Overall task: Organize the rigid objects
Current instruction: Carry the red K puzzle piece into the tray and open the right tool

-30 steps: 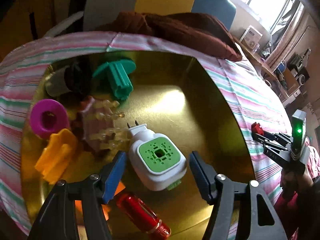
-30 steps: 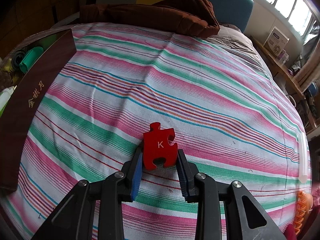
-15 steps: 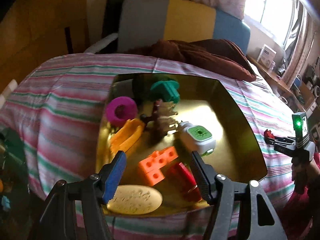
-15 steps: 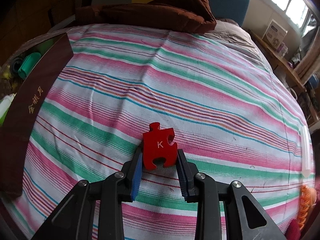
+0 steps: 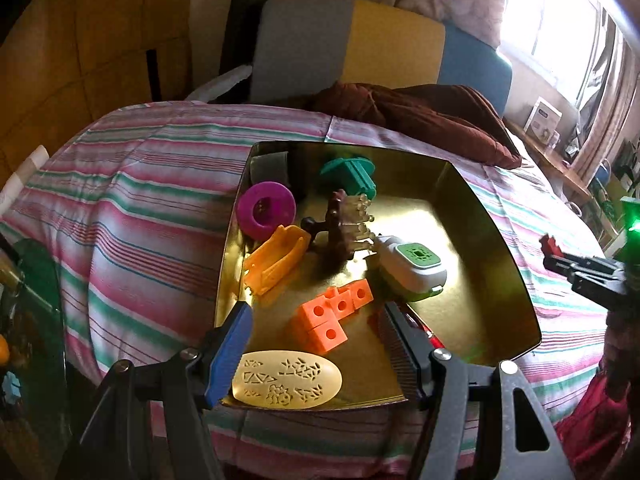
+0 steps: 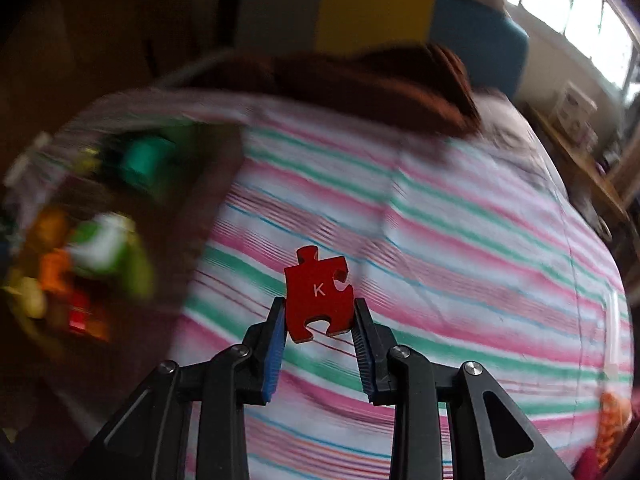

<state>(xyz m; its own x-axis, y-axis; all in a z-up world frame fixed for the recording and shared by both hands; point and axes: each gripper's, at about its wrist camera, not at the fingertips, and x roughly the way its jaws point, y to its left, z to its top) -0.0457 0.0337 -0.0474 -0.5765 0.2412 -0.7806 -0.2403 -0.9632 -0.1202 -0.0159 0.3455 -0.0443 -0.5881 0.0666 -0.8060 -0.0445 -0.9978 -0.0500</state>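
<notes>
A gold-lined box [image 5: 496, 264] sits on the striped bed. It holds a white and green plug-in device [image 5: 412, 268], orange blocks [image 5: 332, 316], a yellow piece [image 5: 276, 264], a purple ring [image 5: 266, 210], a teal piece [image 5: 352, 176], a brown comb [image 5: 344, 232], a cream oval [image 5: 286, 380] and a red item [image 5: 430, 334]. My left gripper [image 5: 316, 340] is open and empty above the box's near edge. My right gripper [image 6: 320, 324] is shut on a red puzzle piece marked K [image 6: 318, 294], held above the bed to the right of the box; it shows in the left wrist view [image 5: 554, 246].
A brown blanket [image 5: 420, 112] lies at the head of the bed against a grey, yellow and blue headboard [image 5: 360, 44]. The box [image 6: 80, 232] shows blurred at the left of the right wrist view. An orange item [image 6: 612, 424] lies at the bed's right edge.
My left gripper has pulled back and up from the white and green device, leaving it in the box. My right gripper has lifted and swung left with the puzzle piece.
</notes>
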